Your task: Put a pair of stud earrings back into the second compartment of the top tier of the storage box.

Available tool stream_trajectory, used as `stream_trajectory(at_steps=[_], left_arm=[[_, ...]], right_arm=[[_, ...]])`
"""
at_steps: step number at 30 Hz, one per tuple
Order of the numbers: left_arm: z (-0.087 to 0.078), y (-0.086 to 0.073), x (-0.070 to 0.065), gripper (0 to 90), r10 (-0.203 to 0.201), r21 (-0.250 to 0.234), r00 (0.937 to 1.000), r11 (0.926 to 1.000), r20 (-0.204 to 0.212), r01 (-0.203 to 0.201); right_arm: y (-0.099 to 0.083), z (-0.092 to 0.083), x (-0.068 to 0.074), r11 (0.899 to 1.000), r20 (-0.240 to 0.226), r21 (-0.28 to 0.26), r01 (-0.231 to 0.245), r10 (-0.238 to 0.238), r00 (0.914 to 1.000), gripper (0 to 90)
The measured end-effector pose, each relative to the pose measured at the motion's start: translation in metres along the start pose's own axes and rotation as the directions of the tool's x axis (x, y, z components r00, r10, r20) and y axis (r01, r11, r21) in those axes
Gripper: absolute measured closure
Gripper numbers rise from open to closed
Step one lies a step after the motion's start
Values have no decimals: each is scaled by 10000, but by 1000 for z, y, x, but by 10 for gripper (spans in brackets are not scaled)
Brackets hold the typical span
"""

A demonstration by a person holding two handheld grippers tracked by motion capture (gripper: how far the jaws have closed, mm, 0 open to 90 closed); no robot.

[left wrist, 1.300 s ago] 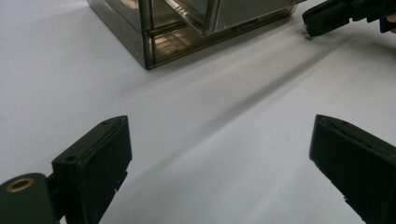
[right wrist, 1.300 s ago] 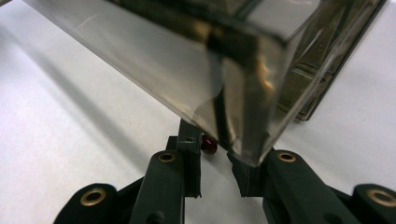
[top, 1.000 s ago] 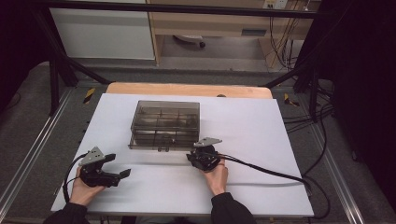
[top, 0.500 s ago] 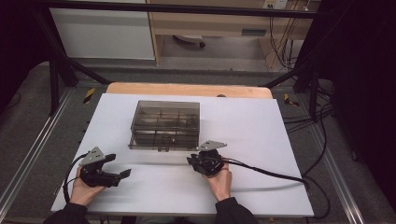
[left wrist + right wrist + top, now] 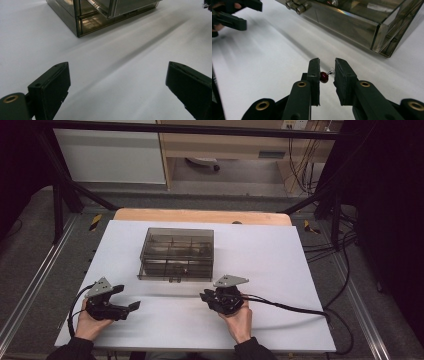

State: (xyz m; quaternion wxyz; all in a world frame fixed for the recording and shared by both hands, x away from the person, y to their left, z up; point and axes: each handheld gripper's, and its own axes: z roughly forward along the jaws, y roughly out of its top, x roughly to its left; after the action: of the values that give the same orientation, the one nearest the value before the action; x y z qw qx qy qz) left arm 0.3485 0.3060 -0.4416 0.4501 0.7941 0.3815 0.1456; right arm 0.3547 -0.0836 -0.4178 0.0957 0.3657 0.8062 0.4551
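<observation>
On the white tabletop (image 5: 280, 270) stands a smoky, see-through plastic organizer box (image 5: 176, 253) with small compartments and a closed lid, set toward the far middle of the sheet. The right gripper (image 5: 327, 75) hangs in front of the box's near right corner, its body in the person's right hand (image 5: 239, 322) and a black cable (image 5: 295, 307) trailing off to the right across the sheet. Its jaws are drawn nearly together, and between the pads sits a small dark red bead earring (image 5: 324, 77) with a thin silvery post pointing toward the other pad; the bead lies against one pad and the post reaches toward the opposite one, so the jaws are pinching it end to end. From the right gripper view the box lies just beyond the earring, its clasp side facing the camera. The left gripper (image 5: 117, 85) rests low at the near left of the tabletop in the left hand (image 5: 87, 325), well apart from the box, its jaws spread wide with only bare white surface between them.
</observation>
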Motion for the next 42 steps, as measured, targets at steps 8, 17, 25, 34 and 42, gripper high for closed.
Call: stream_trajectory(at_steps=[8,17,25,34,42], left_arm=[[0,0,0,55,1,-1,10000,10000,-3,-1],[0,0,0,55,7,3,10000,10000,-2,-7],[0,0,0,55,-2,1,10000,10000,-4,2],[0,0,0,55,-1,-2,10000,10000,5,1],[0,0,0,55,1,-6,10000,10000,20,-1]], right_arm=[[11,-13,6,9996,-250,-249,92,-98,9996,750],[34,-22,9,9984,-378,-543,167,-188,9991,750],[57,-17,14,9967,-350,-711,391,-417,9985,750],[79,0,16,9964,-271,-694,488,-507,9983,751],[95,21,16,9968,-206,-556,569,-581,9981,751]])
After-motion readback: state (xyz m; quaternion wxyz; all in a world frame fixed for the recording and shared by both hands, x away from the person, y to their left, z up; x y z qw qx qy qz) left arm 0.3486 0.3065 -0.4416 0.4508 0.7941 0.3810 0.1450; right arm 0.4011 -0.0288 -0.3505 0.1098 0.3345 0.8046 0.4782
